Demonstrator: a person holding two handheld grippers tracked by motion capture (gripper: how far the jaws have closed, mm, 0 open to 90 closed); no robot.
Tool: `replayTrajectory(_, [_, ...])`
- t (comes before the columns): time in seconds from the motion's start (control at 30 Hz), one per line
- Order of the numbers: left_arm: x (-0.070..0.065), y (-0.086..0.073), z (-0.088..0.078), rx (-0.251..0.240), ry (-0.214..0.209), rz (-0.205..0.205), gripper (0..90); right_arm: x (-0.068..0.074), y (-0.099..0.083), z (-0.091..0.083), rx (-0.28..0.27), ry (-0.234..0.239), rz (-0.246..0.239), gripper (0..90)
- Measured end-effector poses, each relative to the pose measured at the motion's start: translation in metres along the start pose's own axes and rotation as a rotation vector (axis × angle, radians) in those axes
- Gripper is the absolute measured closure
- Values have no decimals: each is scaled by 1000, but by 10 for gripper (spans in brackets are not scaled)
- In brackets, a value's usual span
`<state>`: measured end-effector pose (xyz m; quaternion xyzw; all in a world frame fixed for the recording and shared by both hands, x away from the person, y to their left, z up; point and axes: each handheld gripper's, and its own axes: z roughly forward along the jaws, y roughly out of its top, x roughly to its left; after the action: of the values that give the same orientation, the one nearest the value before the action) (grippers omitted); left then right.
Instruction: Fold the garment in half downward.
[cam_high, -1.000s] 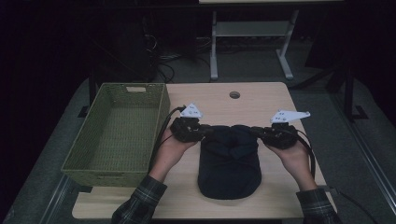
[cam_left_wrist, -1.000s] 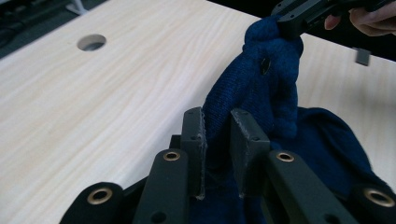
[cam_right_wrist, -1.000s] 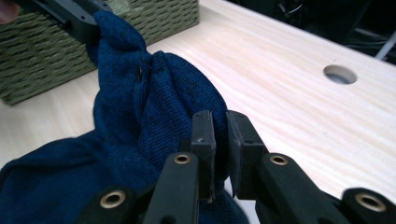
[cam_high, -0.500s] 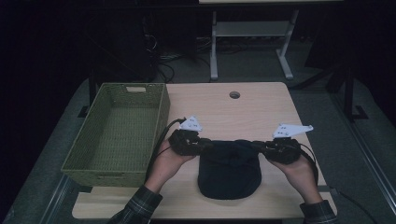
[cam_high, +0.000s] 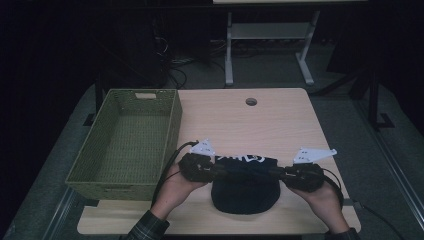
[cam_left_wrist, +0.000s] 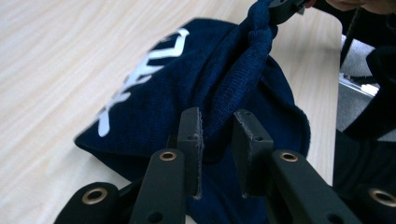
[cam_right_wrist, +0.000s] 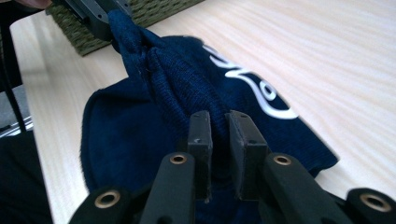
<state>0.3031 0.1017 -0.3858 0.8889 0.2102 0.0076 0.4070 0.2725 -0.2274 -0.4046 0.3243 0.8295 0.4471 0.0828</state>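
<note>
We hold a navy knit hat (cam_high: 244, 186) by its two sides near the front edge of the table (cam_high: 280, 120). The left gripper (cam_high: 216, 170) pinches a fold at the hat's left side, and the right gripper (cam_high: 276, 171) pinches the opposite side; each has its jaws closed on the knit, as both gripper views confirm. The cloth between them is gathered into a ridge (white lettering faces up), while the hat's near half rests on the wood. To do this step well, we judge both pinches should stay firm and level and travel together, so the hat stays taut toward the basket (cam_high: 125, 145) at left.
</note>
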Motion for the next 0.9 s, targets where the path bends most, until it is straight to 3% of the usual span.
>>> replayTrajectory(0.5, [-13, -28, 16, 85, -44, -24, 733, 17, -30, 7, 59, 54, 7, 762])
replayTrajectory(0.9, [-18, -44, 29, 167, -38, -27, 734, 32, -49, 16, 104, 96, 6, 753])
